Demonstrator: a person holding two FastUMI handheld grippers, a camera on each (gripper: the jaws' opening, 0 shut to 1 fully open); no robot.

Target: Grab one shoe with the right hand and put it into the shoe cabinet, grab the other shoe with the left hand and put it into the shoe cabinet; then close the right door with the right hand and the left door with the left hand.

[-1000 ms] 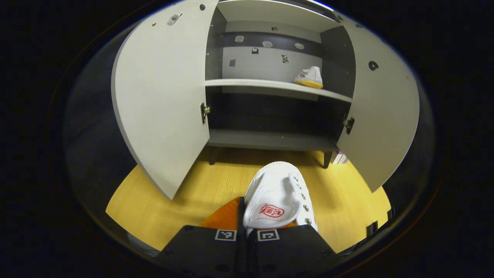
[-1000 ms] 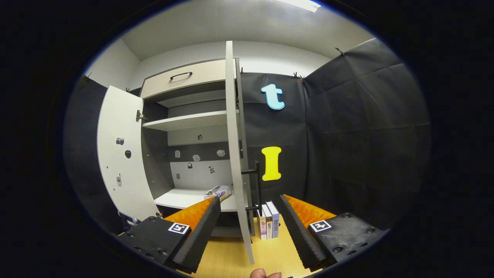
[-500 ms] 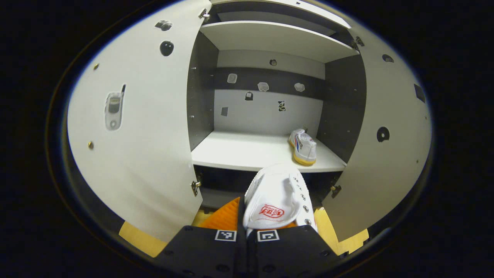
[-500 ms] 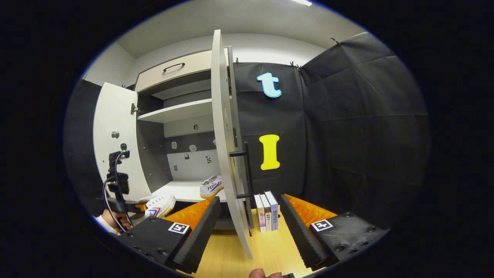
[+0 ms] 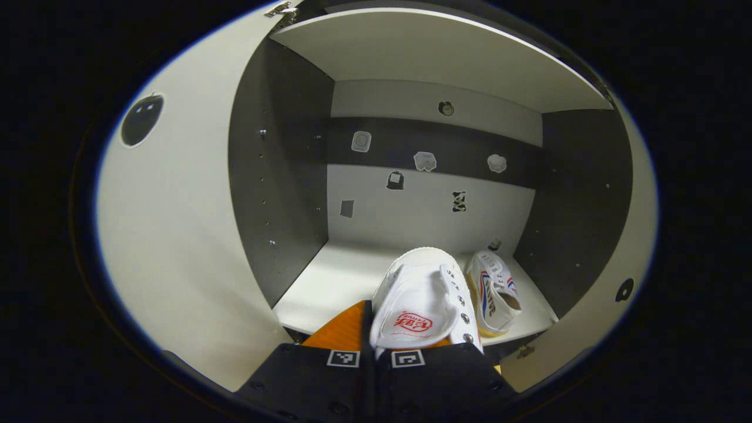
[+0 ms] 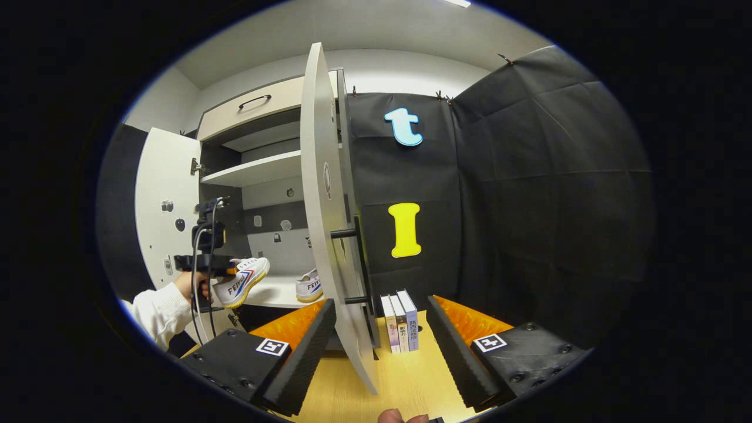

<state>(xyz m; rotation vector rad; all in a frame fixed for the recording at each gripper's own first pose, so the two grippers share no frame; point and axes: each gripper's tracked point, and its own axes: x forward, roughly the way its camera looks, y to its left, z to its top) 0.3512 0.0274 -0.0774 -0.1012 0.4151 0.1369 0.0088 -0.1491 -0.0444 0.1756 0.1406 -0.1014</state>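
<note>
White canvas shoe in our clamped left gripper has advanced to the shelf; placed shoe at two o'clock. Right gripper gapes, idle.

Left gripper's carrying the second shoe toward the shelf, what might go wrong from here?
1. The shoe on the shelf sits just right of the carried shoe; setting down too far right may knock it.
2. The left gripper pinches the carried shoe only at its heel end, so it may sag or slip before landing.
3. The right gripper hangs open, straddling the right door edge; a careless swing may bump the books behind.
</note>
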